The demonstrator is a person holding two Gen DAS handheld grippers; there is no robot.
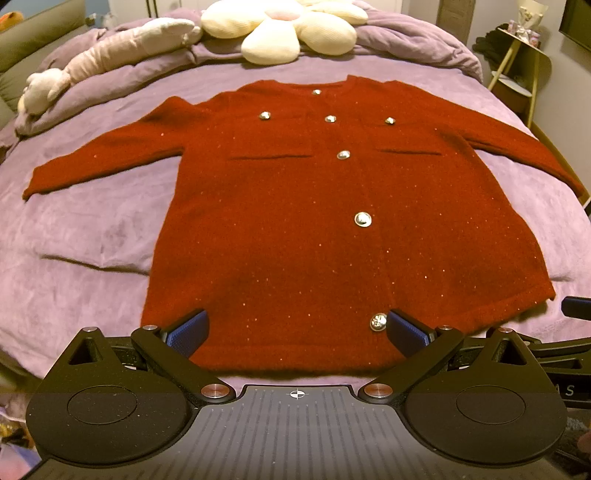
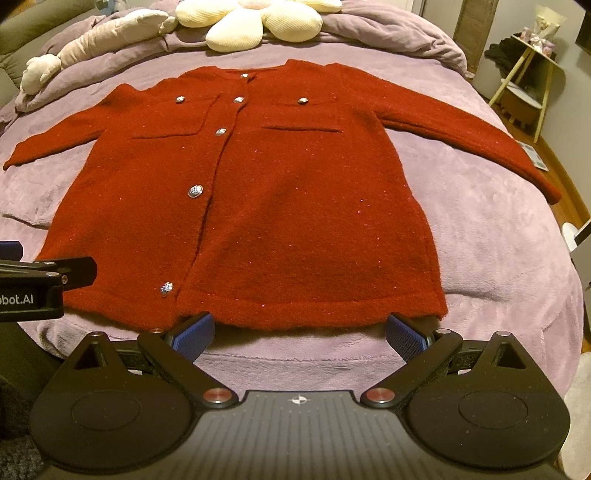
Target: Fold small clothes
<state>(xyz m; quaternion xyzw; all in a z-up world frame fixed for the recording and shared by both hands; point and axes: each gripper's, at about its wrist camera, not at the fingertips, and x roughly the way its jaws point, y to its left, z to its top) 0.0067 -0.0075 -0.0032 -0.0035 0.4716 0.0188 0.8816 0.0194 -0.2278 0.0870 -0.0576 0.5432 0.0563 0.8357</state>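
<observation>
Lying flat, red cardigan [image 1: 295, 229] spans purple blanket [image 1: 92, 236] below flower pillow [image 1: 288, 26].

I saw one garment, a dark red knit cardigan [image 1: 295, 221], lying flat and face up across the middle of both views, on the purple bed cover. It was buttoned shut, with a row of shiny silver buttons [image 1: 362, 219] running from the round neckline at the top of the frame to the hem at the bottom. Two small flap pockets, each with its own button, sat on the chest. Both sleeves were spread outward, slanting toward the left and right edges. The hem [image 2: 310, 314] lay straight along the lower centre.
</observation>
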